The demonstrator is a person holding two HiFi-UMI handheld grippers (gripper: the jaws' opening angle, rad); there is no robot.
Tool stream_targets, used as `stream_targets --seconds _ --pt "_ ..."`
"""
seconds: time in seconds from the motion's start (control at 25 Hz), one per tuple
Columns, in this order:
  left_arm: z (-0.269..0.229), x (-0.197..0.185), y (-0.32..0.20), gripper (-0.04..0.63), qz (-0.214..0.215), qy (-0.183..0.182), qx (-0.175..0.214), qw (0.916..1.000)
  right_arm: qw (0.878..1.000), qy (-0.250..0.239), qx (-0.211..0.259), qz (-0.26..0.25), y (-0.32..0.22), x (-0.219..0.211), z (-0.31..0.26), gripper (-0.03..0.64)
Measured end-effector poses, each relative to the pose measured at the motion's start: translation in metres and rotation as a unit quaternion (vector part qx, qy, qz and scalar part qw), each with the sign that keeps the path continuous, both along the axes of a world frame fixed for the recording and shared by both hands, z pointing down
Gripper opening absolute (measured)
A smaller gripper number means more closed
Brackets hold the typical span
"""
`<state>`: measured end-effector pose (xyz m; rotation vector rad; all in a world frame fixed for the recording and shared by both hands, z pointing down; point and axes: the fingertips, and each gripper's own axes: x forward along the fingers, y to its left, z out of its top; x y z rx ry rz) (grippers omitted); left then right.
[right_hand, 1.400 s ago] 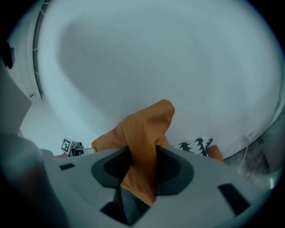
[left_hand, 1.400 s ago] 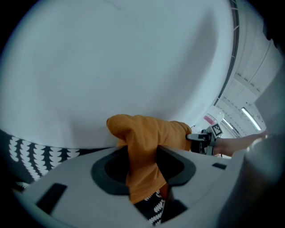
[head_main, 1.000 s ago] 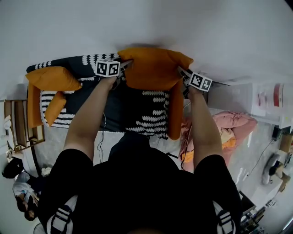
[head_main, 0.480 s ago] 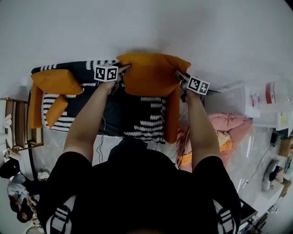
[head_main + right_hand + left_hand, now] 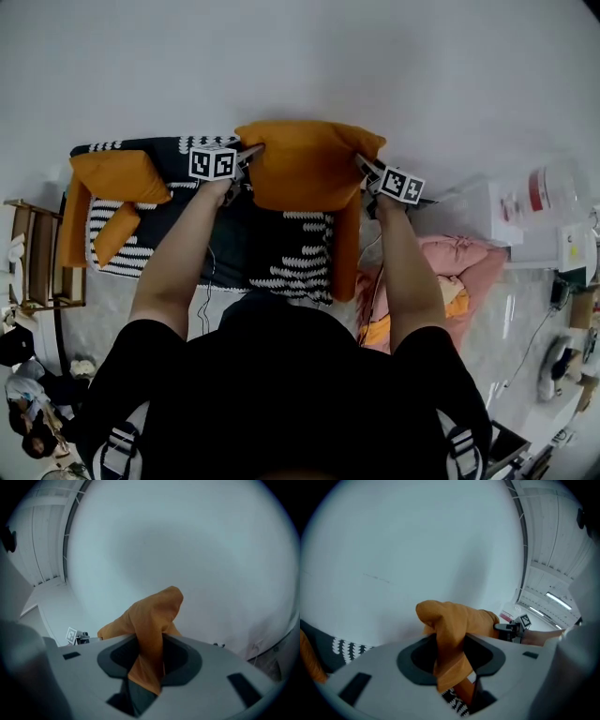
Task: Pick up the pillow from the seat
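My left gripper [image 5: 249, 151] pinches the pillow's [image 5: 305, 167] left corner, jaws pressed tight on orange cloth; my right gripper [image 5: 362, 162] pinches the right corner the same way; pillow hangs between them, above the seat [image 5: 253, 234]; second orange pillow [image 5: 117, 173] lies at the seat's left end; white wall [image 5: 300, 56] behind.
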<state>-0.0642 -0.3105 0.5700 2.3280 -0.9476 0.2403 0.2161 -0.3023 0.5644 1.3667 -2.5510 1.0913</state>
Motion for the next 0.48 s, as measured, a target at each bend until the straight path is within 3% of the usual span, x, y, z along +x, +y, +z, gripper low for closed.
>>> stream_targets --seconds 0.48 --pt "-0.077 -0.002 0.039 0.172 -0.008 0.016 0.06 0.998 0.999 -0.017 0.046 -0.018 0.038 0.0 -0.065 0.135"
